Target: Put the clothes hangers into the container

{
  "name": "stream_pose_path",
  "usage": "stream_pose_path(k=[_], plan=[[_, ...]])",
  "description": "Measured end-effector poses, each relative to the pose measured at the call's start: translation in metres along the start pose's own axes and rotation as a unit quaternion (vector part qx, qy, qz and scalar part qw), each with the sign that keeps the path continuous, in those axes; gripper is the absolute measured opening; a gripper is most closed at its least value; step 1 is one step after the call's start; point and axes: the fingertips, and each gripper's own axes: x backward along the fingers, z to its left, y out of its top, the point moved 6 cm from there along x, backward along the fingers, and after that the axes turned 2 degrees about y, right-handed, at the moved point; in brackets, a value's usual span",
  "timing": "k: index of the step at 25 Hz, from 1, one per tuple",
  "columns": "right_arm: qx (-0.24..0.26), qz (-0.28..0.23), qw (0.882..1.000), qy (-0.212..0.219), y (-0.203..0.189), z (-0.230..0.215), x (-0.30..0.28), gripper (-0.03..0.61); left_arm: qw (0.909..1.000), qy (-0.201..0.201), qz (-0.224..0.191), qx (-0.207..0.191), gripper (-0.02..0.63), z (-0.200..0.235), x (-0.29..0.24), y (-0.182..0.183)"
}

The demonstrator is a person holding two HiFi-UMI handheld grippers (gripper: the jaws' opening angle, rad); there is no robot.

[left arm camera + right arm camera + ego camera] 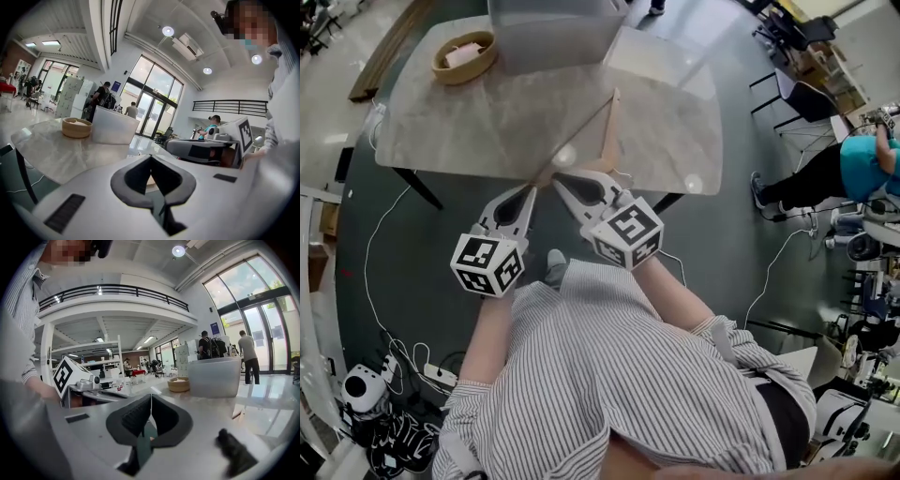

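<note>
Both jaw pairs are pinched shut and empty: the left gripper [530,192] and right gripper [561,183] hover side by side at the near edge of the table [469,131]. One wooden clothes hanger [607,127] lies just beyond their tips (the translucent container [548,33] stands at the far edge, near a bowl [464,56]).

A pale, marble-patterned tabletop [487,122] with rounded corners stands on dark slanted legs [422,187] over a dark floor [431,234]. Near its far left corner sits a round wooden bowl [464,56] with something pale inside. Just to the right of the bowl, at the far edge, stands a large translucent white container [553,28], partly cut off by the frame. A wooden clothes hanger [609,131] lies flat around the middle of the tabletop, reaching toward the near edge, well apart from the bowl. The surface to its right is glossy and reflects light.
</note>
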Motion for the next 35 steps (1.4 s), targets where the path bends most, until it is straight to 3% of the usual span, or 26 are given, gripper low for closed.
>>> stream_pose_path(k=[12, 27, 35], plan=[[-0.018, 0.033, 0.999, 0.032, -0.015, -0.015, -0.038, 0.015, 0.9992, 0.026, 0.015, 0.025, 0.011, 0.035, -0.016, -0.003], [-0.026, 0.064, 0.997, 0.025, -0.021, -0.013, -0.061, 0.017, 0.9983, 0.011, 0.037, 0.042, 0.011, 0.062, -0.015, -0.001], [0.032, 0.130, 0.991, 0.012, -0.046, -0.007, -0.073, 0.018, 0.9957, 0.008, 0.057, 0.072, 0.011, 0.075, -0.009, -0.026]])
